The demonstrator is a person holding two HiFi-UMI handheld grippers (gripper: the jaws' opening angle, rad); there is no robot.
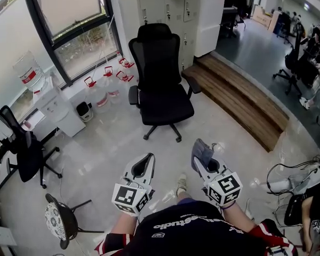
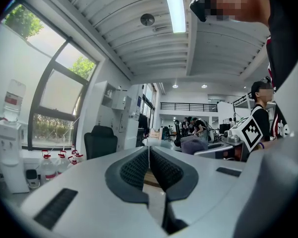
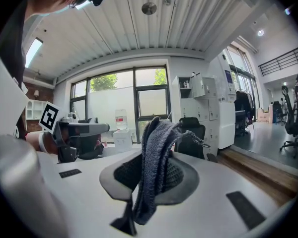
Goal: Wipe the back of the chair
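Right gripper (image 1: pixel 204 158) clamps a limp grey cloth (image 3: pixel 156 162) drooping over its jaws, left gripper (image 1: pixel 143 163) is closed on nothing; the black office chair (image 1: pixel 159 71) stands well ahead by the window (image 1: pixel 69 23), likely to roll and swivel under wiping, so steady it at the backrest edge

Past my right gripper (image 3: pixel 155 155), the cloth (image 3: pixel 150 182) pinched in its jaws covers part of the chair (image 3: pixel 191 130). Ahead of my left gripper (image 2: pixel 149 157), its own pressed-together jaws hide the chair's lower half. The people (image 2: pixel 194 127) beyond are too small to tell.
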